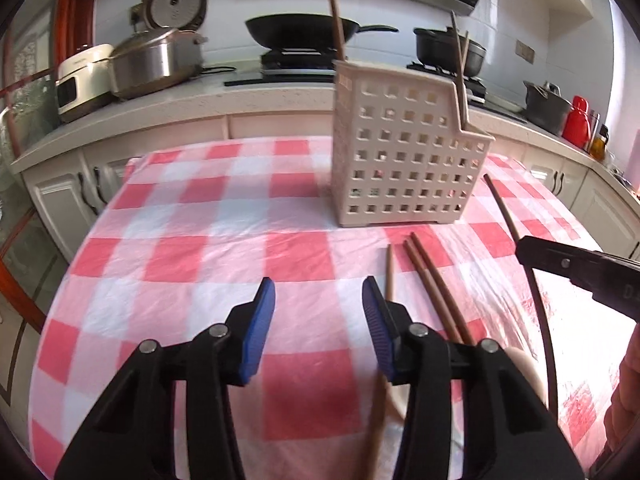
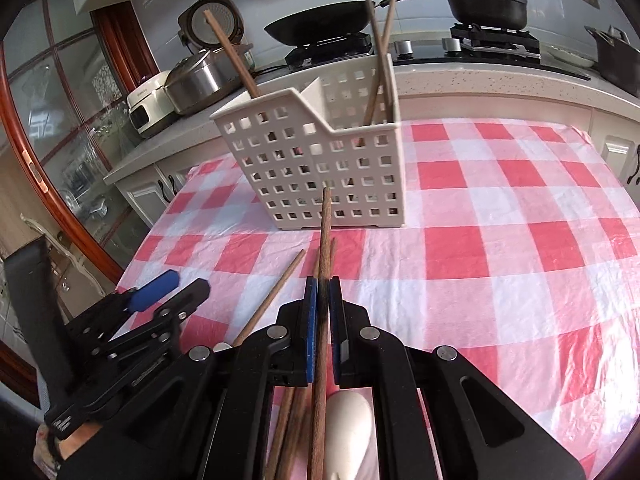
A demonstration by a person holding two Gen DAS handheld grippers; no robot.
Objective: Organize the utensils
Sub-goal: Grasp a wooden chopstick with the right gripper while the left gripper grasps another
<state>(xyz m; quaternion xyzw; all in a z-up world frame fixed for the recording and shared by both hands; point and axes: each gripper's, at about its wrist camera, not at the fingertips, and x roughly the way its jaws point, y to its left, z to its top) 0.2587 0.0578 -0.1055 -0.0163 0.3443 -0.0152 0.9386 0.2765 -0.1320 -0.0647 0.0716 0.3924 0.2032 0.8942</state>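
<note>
1. A dark wooden chopstick (image 2: 325, 248) is being clamped between the closed blue pads of the right gripper (image 2: 323, 312), its tip pointing toward the holder and raised off the cloth.
2. The left gripper (image 1: 318, 316) is being held with its jaws apart, nothing between its pads (image 1: 260, 332); only checked cloth is being framed in the gap.
3. More chopsticks (image 1: 432, 288) are being left flat on the red and white tablecloth (image 1: 200, 220), just right of the left gripper and near the front of the holder.
4. A white spoon (image 2: 348, 428) is being seen lying near the chopsticks, partly hidden under the right gripper.
5. The perforated beige utensil holder (image 1: 404, 160) is being kept upright at the far side of the table, with several chopsticks (image 2: 378, 52) leaning inside its compartments.
6. Pots and a wok (image 1: 304, 32) are being seen on the counter beyond.
</note>
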